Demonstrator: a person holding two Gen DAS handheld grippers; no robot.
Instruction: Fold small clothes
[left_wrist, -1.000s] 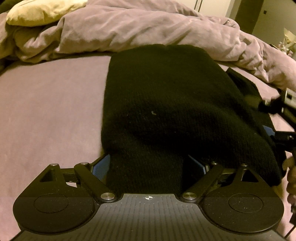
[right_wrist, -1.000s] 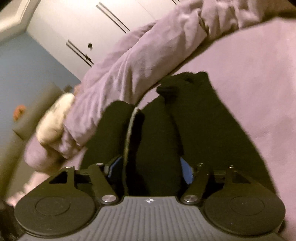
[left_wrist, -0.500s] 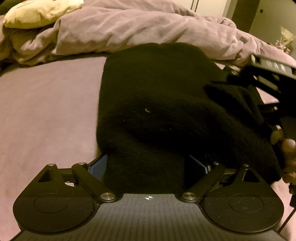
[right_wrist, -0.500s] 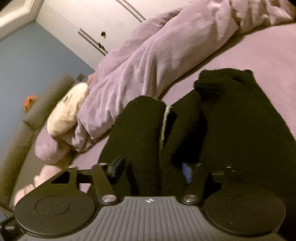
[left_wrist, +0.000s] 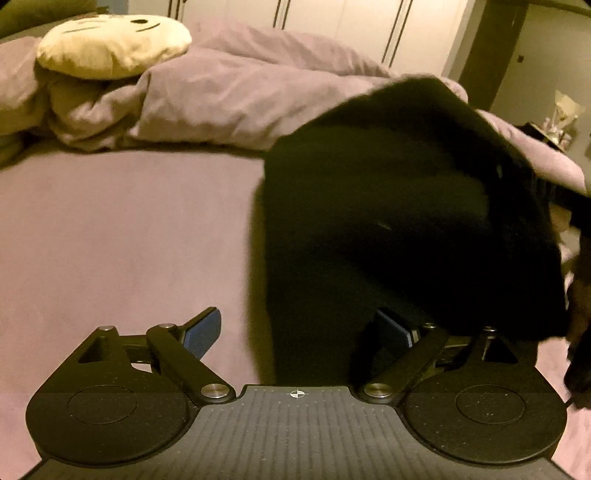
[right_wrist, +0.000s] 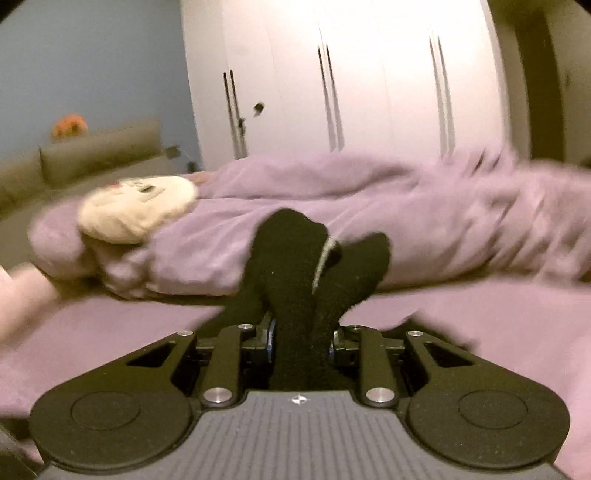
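A black knit garment (left_wrist: 388, 221) lies on the purple bed sheet (left_wrist: 110, 240), its right side raised off the bed. My left gripper (left_wrist: 298, 332) is open at the garment's near edge. The cloth lies between its fingers close to the right pad, and the left pad (left_wrist: 205, 330) is bare. In the right wrist view my right gripper (right_wrist: 302, 347) has its jaws closing, with a bunched fold of the black garment (right_wrist: 295, 266) squeezed between the blue pads. A thin pale seam shows on that fold.
A crumpled purple duvet (left_wrist: 229, 103) is heaped along the far side of the bed, with a round cream face pillow (left_wrist: 110, 44) on top. White wardrobe doors (right_wrist: 351, 81) stand behind. An olive headboard (right_wrist: 92, 155) is at far left.
The right gripper narrowed onto the garment's fold, rolled upright and rose, lifting the cloth. In the left view the garment shifted right and up, baring the left pad.
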